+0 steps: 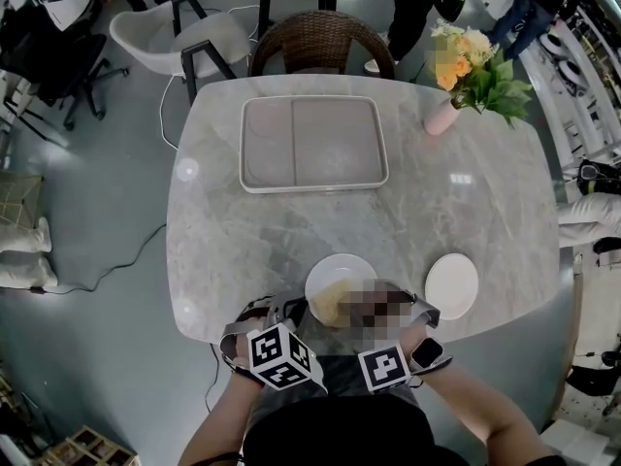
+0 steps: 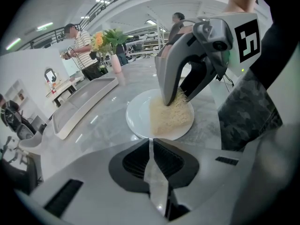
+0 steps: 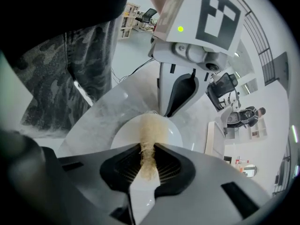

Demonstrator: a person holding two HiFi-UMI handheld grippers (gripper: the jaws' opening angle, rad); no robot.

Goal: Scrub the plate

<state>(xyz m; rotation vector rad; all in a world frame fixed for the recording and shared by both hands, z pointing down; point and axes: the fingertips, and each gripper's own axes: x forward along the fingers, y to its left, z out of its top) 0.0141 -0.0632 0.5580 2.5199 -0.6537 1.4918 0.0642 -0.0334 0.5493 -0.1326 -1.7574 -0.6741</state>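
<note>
Plate pinned, scrubber down on it.
My left gripper [image 2: 151, 142] has its fingers almost closed, pinching the rim of the white plate [image 1: 340, 266] at the near edge of the table [image 1: 291, 221], beside a smaller dish [image 1: 451, 285]. My right gripper [image 3: 147, 146] has its fingers clamped on a straw-coloured fibre scrubber [image 3: 150, 128] that lies on the plate's face.

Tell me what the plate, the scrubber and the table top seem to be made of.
The plate: white, smooth and faintly shiny, probably glazed ceramic, possibly melamine. The scrubber: pale tan, matte, loose stringy strands, likely plant fibre such as loofah. The table top: grey with fine veins, polished enough to mirror the lights, marble or a marble-look slab.
</note>
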